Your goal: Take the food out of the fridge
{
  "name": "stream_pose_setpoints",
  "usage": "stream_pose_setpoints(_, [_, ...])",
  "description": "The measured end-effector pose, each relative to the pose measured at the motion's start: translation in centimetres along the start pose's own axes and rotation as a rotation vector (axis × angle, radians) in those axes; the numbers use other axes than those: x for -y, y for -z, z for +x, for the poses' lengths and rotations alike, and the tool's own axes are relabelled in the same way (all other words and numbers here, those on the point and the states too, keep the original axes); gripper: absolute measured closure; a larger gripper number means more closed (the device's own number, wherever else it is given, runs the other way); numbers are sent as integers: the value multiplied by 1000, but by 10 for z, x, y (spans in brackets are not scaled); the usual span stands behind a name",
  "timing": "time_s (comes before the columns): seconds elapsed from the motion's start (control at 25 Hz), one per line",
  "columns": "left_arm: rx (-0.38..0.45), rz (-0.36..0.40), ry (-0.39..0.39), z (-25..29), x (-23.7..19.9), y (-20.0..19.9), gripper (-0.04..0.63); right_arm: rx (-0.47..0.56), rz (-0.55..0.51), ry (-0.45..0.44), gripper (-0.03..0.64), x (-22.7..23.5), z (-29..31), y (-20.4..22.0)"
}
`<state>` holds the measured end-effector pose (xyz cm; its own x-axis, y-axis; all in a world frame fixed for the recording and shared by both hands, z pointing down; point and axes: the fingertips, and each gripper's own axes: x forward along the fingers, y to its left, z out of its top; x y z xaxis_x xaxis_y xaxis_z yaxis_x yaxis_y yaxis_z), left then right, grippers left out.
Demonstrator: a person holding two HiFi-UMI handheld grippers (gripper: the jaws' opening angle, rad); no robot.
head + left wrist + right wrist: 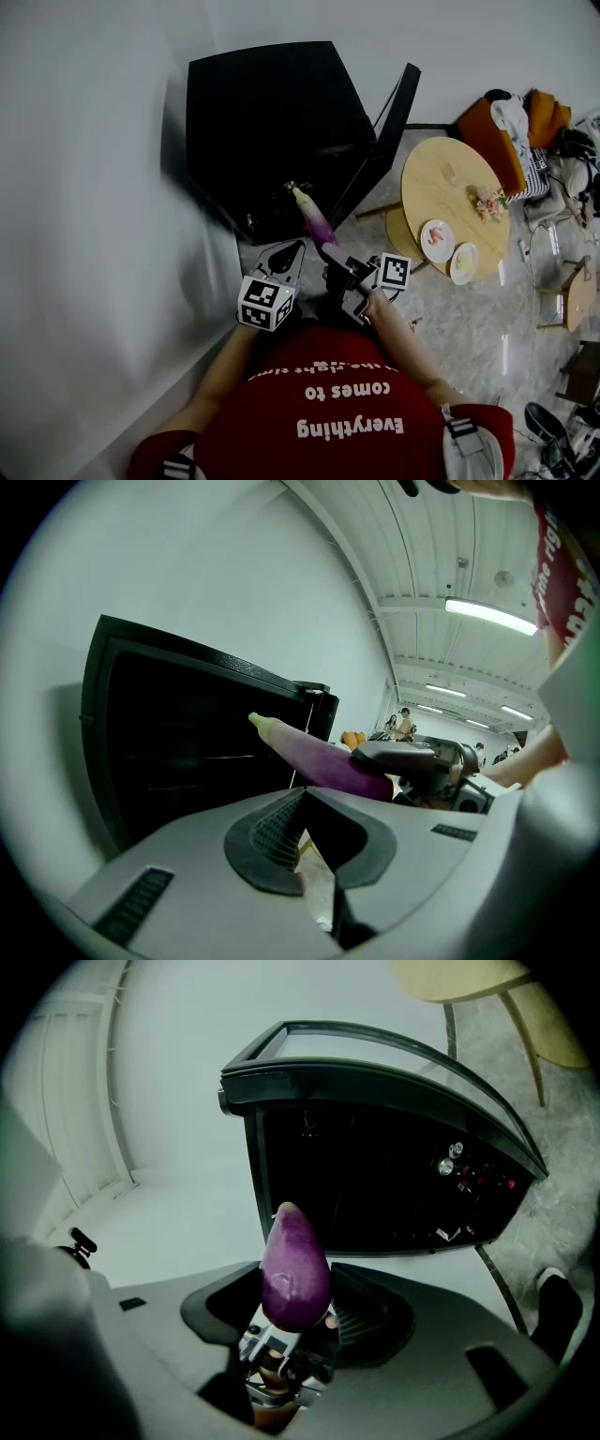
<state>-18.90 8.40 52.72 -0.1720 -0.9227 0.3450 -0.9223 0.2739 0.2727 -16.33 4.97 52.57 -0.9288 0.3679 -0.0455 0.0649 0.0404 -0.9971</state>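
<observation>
The black fridge [272, 122] stands against the white wall, its door [389, 127] swung open to the right. A purple eggplant [314, 217] with a pale green tip points toward the fridge mouth. My right gripper [330, 251] is shut on its thick end. In the right gripper view the eggplant [294, 1269] sits between the black pads of that gripper [295, 1288], in front of the dark fridge interior [375, 1185]. My left gripper [291, 248] hangs just left of it, shut and empty. In the left gripper view, the eggplant [319, 757] crosses above the left gripper [303, 799].
A round wooden table [441, 178] stands right of the fridge with two plates [437, 234] and a small flower bunch [487, 202]. Behind it is a chair with orange cloth [506, 131]. Small items [459, 1171] show deep inside the fridge. The white wall runs along the left.
</observation>
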Motion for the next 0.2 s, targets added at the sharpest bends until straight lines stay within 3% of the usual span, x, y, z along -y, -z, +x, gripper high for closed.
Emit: stream_pose_setpoints(0.2, [-4,-2,7,1,1,3,589,5,1,10,382,4,-3,-1])
